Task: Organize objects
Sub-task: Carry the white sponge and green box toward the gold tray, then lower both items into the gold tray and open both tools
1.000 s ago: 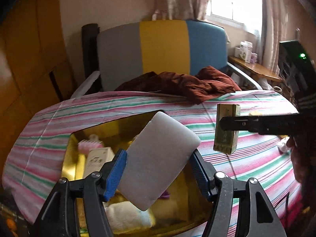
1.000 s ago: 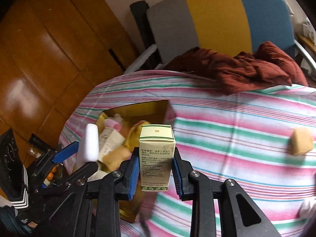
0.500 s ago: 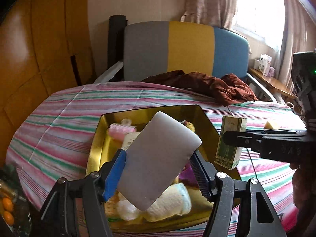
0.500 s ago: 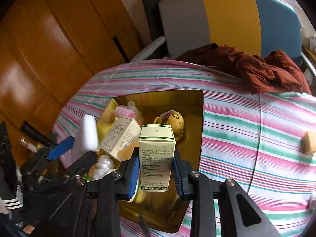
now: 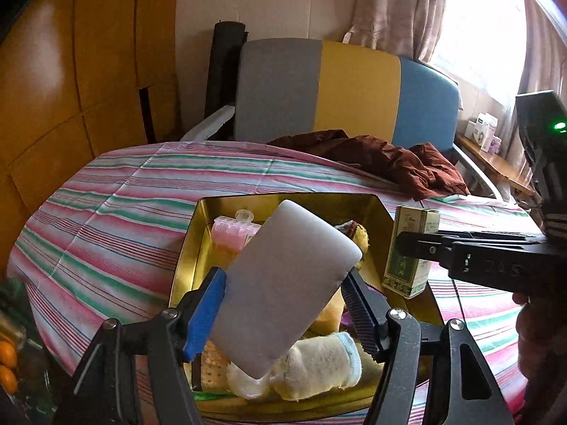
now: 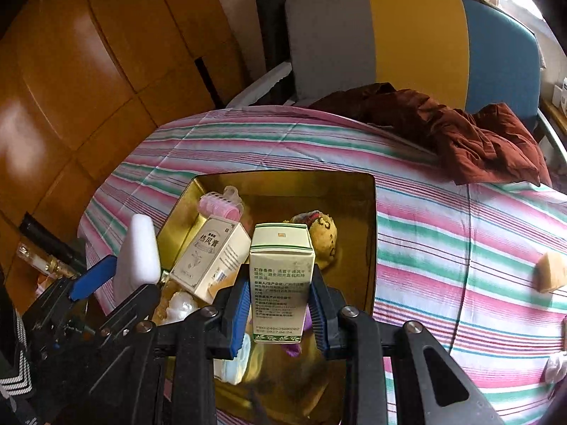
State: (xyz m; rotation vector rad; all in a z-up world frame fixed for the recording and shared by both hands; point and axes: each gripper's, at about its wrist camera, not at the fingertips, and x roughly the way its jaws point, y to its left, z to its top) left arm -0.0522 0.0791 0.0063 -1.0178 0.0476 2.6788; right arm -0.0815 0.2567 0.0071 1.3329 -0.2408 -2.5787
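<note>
Carton [image 6: 281,276] between pads [image 6: 239,313] (upright)

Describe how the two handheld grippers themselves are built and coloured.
Both are black, angular frames with silver screws at the finger pivots. The left gripper and right gripper have blue ribbed pads on their fingers. The right one's black body carries a glowing green light in the left wrist view.
</note>
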